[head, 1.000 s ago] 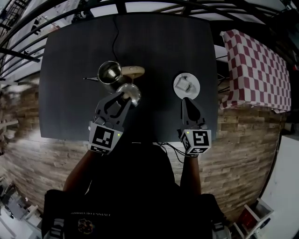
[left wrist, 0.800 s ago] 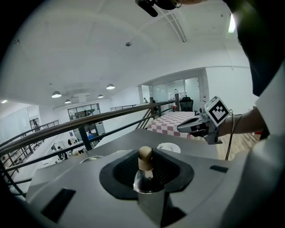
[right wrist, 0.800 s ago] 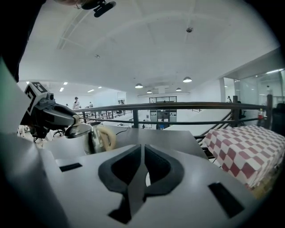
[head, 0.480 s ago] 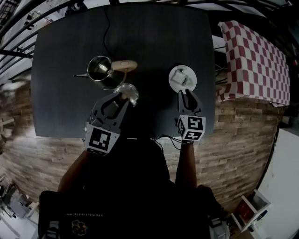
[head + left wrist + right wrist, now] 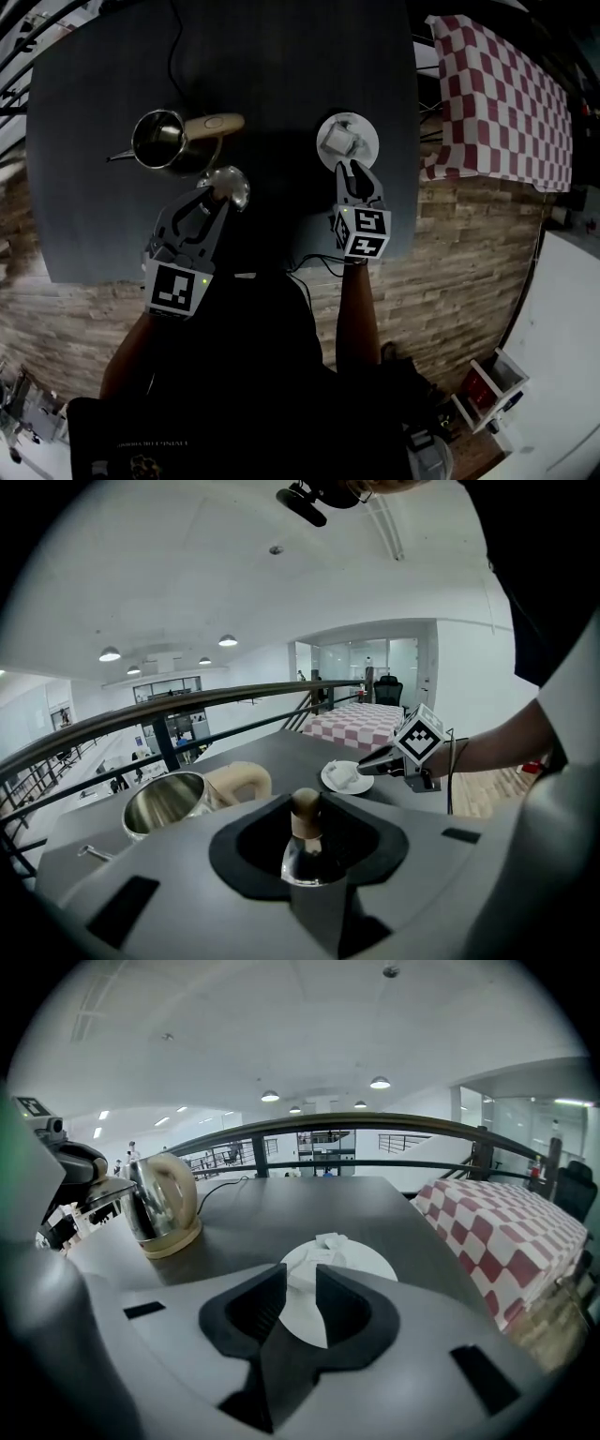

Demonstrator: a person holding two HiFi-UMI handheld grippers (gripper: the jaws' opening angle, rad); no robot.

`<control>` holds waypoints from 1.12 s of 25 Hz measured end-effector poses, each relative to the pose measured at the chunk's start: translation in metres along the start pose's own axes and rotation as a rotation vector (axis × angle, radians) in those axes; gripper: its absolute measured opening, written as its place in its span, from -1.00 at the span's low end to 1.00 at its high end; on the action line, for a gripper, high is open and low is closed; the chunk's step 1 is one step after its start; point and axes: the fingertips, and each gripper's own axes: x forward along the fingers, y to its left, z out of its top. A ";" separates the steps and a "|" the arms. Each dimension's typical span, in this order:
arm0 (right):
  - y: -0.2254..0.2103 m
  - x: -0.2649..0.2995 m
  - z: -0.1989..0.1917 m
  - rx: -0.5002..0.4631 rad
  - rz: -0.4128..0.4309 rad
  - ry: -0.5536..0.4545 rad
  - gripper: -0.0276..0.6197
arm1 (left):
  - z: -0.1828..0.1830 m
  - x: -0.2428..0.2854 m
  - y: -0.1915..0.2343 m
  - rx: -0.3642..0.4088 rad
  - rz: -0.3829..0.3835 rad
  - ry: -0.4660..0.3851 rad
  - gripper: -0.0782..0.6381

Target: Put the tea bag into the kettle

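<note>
Crosswise, kettle [image 5: 157, 141] spout toward left

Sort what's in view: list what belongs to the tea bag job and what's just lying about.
For the job:
tea bag on its white plate; kettle, open; its lid, gripped by the left gripper; right gripper, open, just short of the plate.

Lying about:
checkered cloth at the right; black cable behind the kettle.

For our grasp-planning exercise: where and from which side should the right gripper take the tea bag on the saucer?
Pinch the tea bag across its raised body, with the right gripper coming steeply from above. It lies low on the shallow saucer, so a level approach would probably catch the rim.
</note>
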 end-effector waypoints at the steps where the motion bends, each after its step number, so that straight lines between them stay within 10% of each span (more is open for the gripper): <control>1: -0.001 0.004 -0.003 0.004 -0.002 0.012 -0.64 | -0.002 0.002 0.000 -0.005 -0.008 0.010 -0.50; 18: -0.019 0.036 -0.019 0.048 -0.053 0.106 -0.64 | -0.003 0.018 0.001 0.019 -0.054 0.031 -0.50; 28: -0.005 0.008 0.020 0.020 -0.022 -0.037 -0.86 | 0.004 0.003 0.001 0.021 -0.020 0.006 -0.50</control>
